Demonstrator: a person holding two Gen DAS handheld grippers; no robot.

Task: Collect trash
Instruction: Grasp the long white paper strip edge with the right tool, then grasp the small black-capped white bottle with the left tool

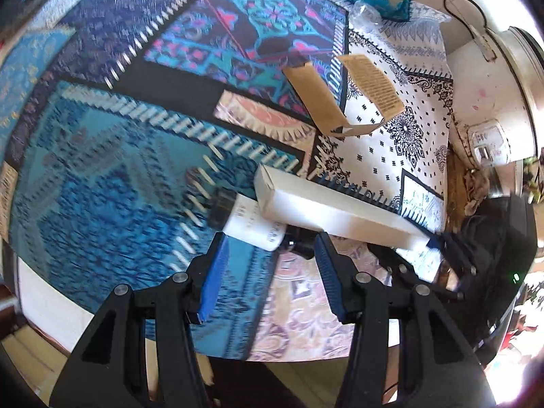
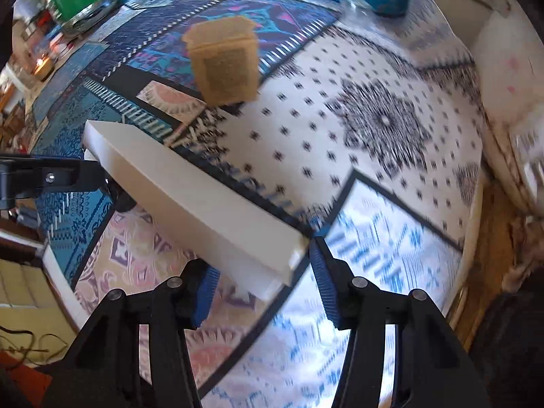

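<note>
- Long white box (image 1: 326, 209) lies on the patchwork cloth (image 1: 119, 176) over the worktop; in the left wrist view its long axis runs from 10 o'clock to 4 o'clock.
- In the right wrist view the near end of the white box sits between the jaws of the right gripper (image 2: 261, 285), which stand apart; contact cannot be confirmed.
- Left gripper (image 1: 268, 272): jaws apart, holding nothing. A small white bottle with a dark cap (image 1: 244, 219) lies just ahead at 12 o'clock, its cap toward 10 o'clock, partly hidden under the box's far end.
- Brown cardboard box (image 1: 343, 97), opened, lies farther off at 1 o'clock, flaps spread.
- Crumpled clear plastic (image 1: 365, 12) at the cloth's far edge is hard to make out.
- The right wrist view is motion-blurred.
</note>
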